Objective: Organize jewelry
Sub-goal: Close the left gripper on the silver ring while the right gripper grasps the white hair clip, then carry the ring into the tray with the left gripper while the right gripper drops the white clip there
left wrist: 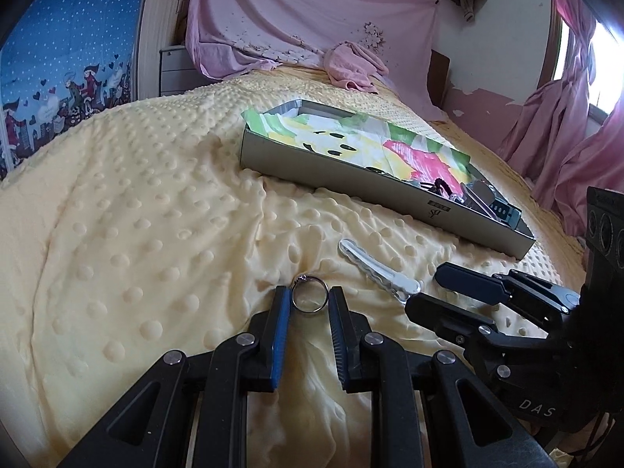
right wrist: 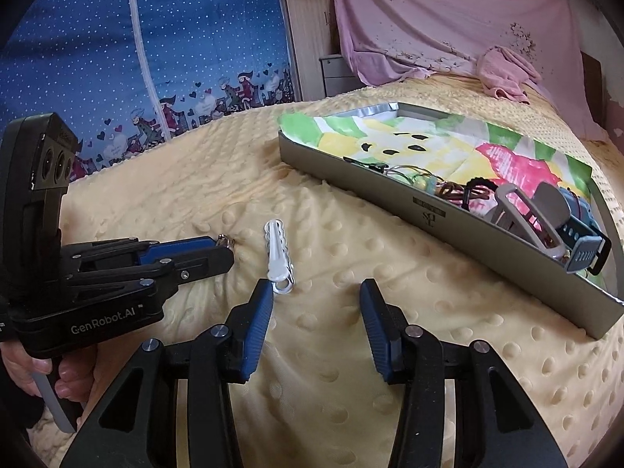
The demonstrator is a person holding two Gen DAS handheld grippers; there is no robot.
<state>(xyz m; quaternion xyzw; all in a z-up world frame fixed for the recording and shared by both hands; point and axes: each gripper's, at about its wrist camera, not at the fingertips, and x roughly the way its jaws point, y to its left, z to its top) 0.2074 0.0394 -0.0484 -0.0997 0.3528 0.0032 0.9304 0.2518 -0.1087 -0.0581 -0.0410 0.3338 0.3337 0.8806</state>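
A silver ring (left wrist: 309, 298) lies on the yellow dotted blanket between the tips of my left gripper (left wrist: 310, 299), whose jaws stand a little apart on either side of it. The ring also peeks out at that gripper's tip in the right wrist view (right wrist: 225, 240). A white hair clip (left wrist: 377, 273) lies just right of it, and shows in the right wrist view (right wrist: 277, 254). My right gripper (right wrist: 316, 292) is open and empty, its left fingertip next to the clip's end. A grey box (right wrist: 394, 202) lined with colourful paper holds hair ties, rings and watches (right wrist: 577, 230).
The box (left wrist: 351, 191) sits on the bed (left wrist: 136, 214) beyond both grippers. A crumpled pink cloth (left wrist: 353, 66) lies at the far end of the bed. Pink curtains hang at the right, and a blue patterned curtain (right wrist: 156, 46) at the left.
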